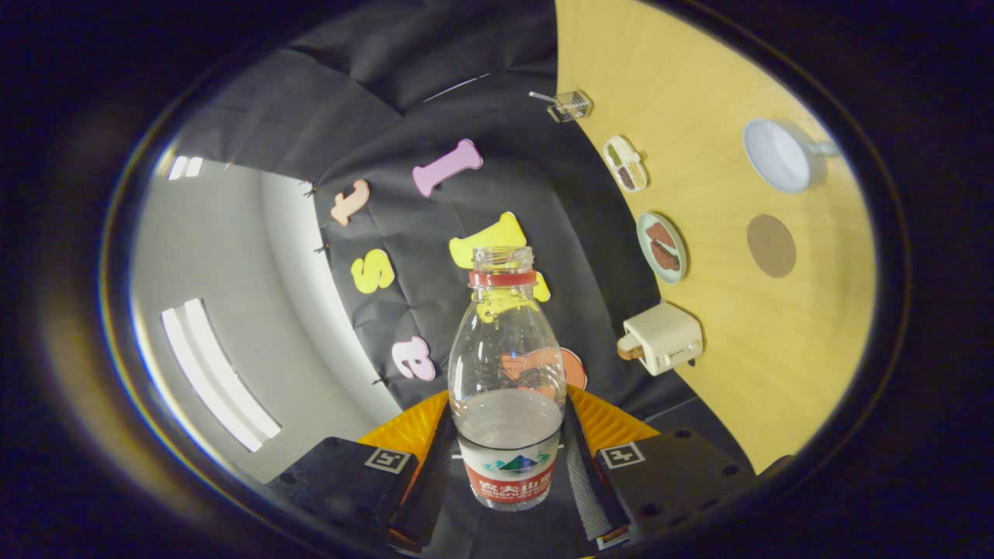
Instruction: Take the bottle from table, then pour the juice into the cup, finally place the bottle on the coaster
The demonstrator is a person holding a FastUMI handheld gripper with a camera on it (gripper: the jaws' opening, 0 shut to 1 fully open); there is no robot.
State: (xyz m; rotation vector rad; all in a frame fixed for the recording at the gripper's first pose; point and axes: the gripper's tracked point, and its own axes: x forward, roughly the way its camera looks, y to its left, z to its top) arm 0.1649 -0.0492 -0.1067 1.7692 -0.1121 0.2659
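Between the fingers: bottle (509, 373), uncapped, held low on its label band; the whole view is rolled, so the worktop (722, 373) stands up along one side.
Tool (509, 473): I read it as pinching the bottle, one finger on each flank of the body; contact looks firm on both sides.
Bottle contents: pale liquid, level sitting just above the label; upper body clear, red ring under the open mouth.
Cup (780, 154): white, open top facing me, on the worktop well beyond the bottle; I cannot tell whether any liquid is in it.
Coaster (771, 245): round brown disc, bare, near the cup and apart from it.
Others on the worktop: small plate (662, 247), divided dish (626, 163), glass jar (571, 105), pale boxy appliance (662, 338).
Step, my judgement: bottle is off the worktop and carried; the roll suggests the pour is in hand, but the mouth is well apart from the cup.
Next move calls for: bringing the mouth over the cup rim before tipping further, keeping the pinch steady, then righting the bottle for the coaster.
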